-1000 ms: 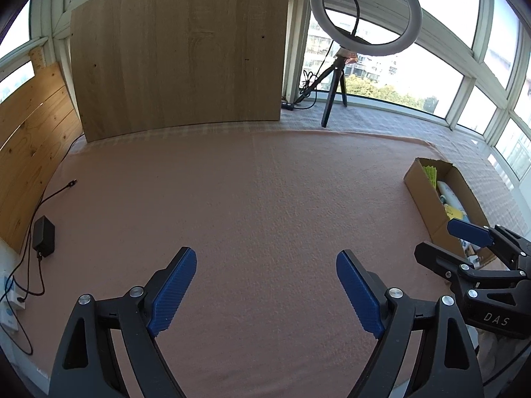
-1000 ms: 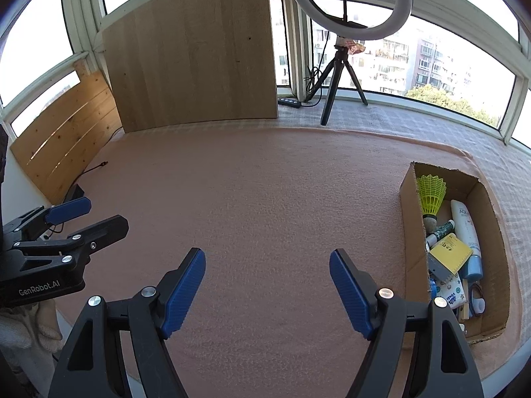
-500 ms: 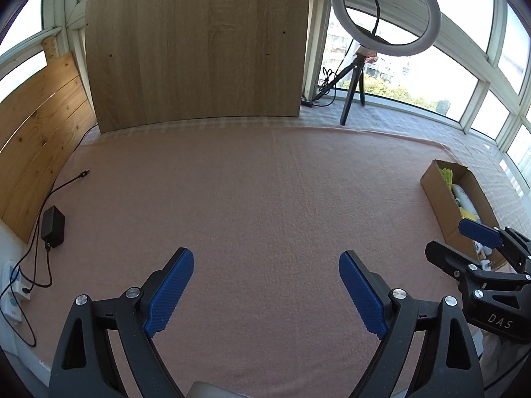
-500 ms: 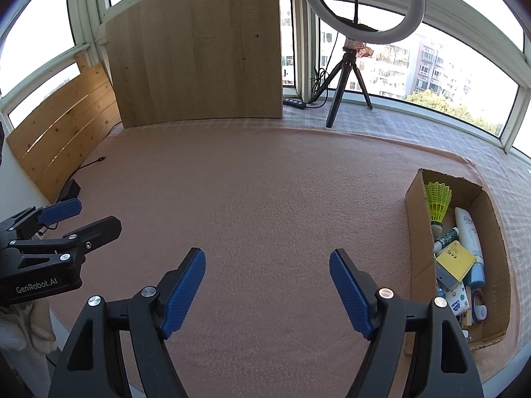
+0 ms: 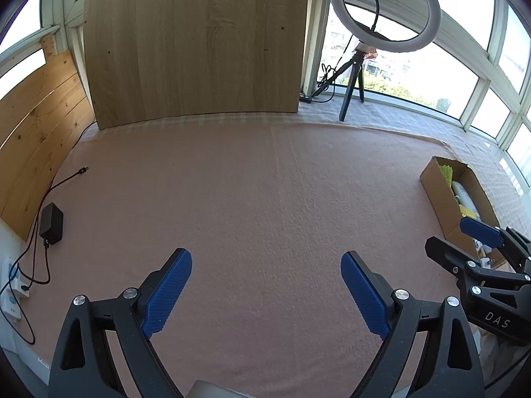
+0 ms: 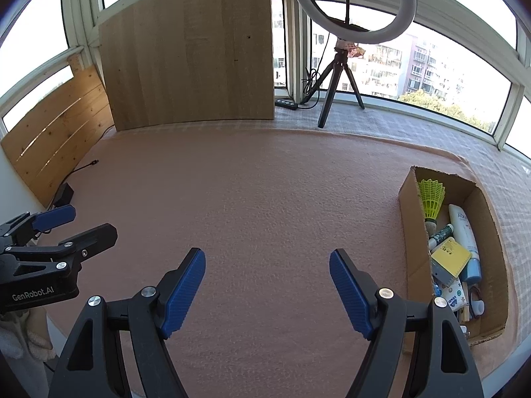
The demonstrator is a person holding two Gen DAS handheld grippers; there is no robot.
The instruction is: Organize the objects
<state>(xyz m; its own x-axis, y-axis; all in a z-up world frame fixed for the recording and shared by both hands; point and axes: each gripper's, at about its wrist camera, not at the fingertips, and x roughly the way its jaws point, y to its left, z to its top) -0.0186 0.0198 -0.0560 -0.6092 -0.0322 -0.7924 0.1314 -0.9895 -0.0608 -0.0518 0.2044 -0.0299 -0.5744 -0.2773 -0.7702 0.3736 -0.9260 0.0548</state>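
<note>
A pink cloth [image 6: 265, 199] of matt, nubbly weave covers the surface. At right sits a box [image 6: 411, 232] of raw brown cardboard. The panel [image 6: 189, 56] at upper left is smooth pale wood. Each gripper [image 6: 267, 287] has ribbed blue pads [image 6: 181, 295] on matt black plastic.

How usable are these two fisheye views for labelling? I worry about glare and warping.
Left wrist view: the windows behind the ring light are blown out white, straight frames bow strongly, corners vignette black; the pink cloth stays sharp. Right wrist view: milder glare, buildings outside readable, items in the cardboard box evenly lit and crisp, same barrel distortion at the edges.
</note>
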